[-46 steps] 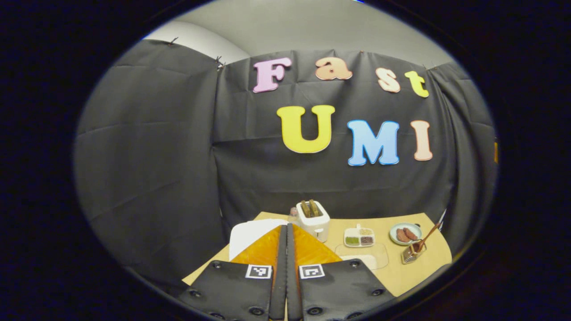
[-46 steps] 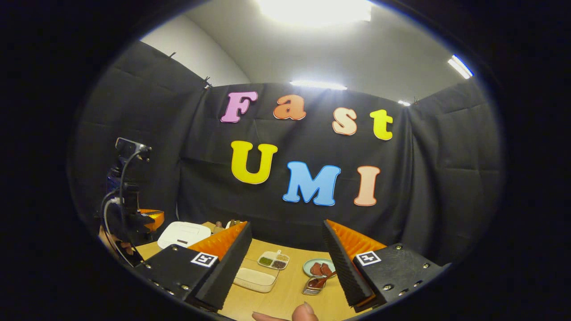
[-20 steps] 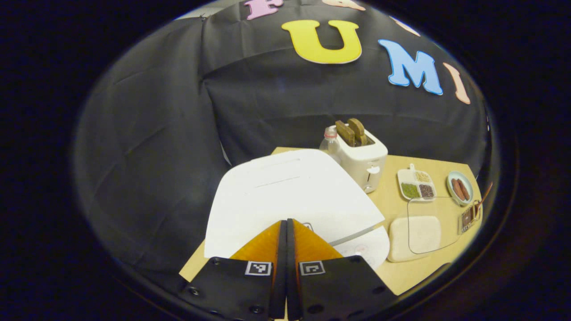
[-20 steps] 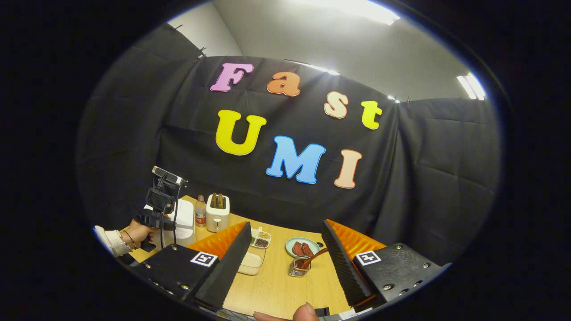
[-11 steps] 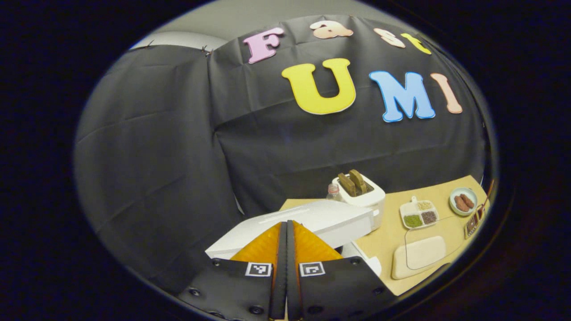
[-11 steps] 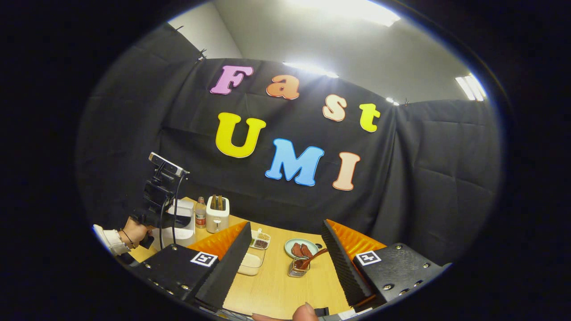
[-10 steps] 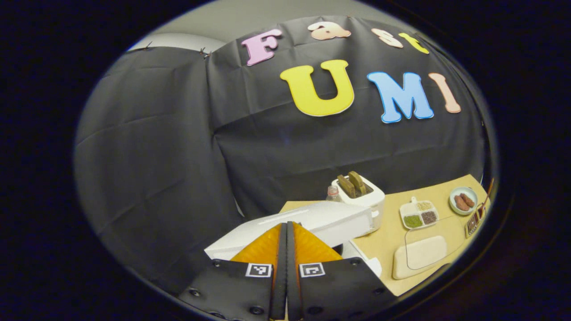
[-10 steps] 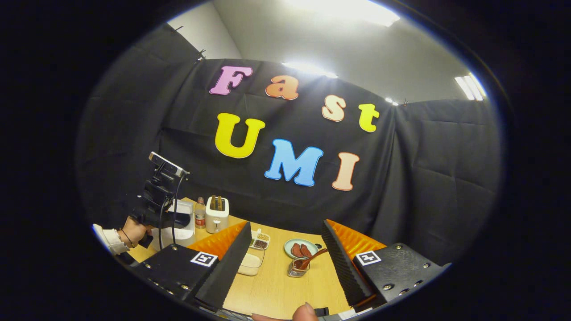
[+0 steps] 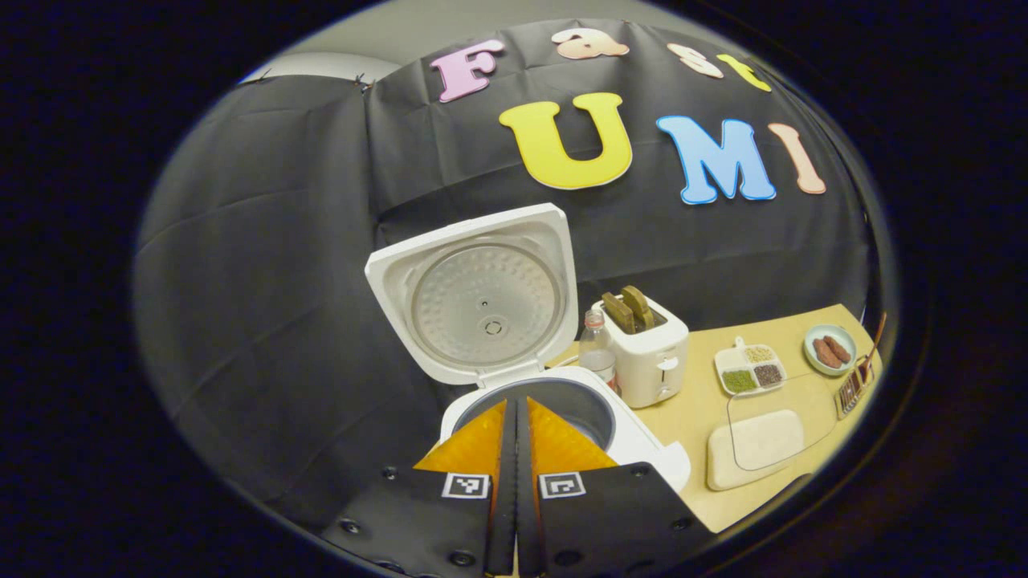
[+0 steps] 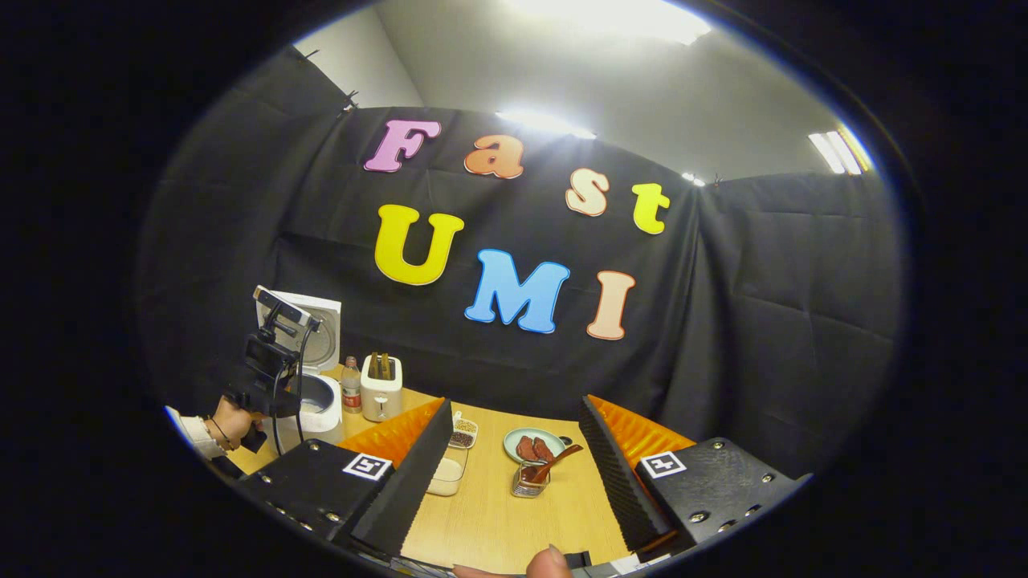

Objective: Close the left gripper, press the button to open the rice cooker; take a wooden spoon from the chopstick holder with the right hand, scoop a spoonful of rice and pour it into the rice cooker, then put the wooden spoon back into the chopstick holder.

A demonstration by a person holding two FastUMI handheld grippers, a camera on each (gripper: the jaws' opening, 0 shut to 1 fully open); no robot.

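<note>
- Your left claw (image 9: 515,417) is pressing its fingers flat together, clenched on nothing, just in front of the white rice cooker (image 9: 650,453), whose lid (image 9: 475,293) is standing open, showing a round dimpled metal plate.
- Your right claw (image 10: 514,449) is hanging released, jaws wide apart, above the pale wood-grain table (image 10: 498,514).
- The wooden spoon (image 10: 556,461) is leaning in the chopstick holder (image 10: 526,479), between those fingers and farther off.
- A clear tub of rice (image 9: 755,437) is sitting right of the cooker.

Wooden table (image 10: 498,514) with rice cooker (image 9: 642,449), toaster (image 9: 646,353), bottle (image 9: 597,353), chopstick holder (image 10: 526,480).
</note>
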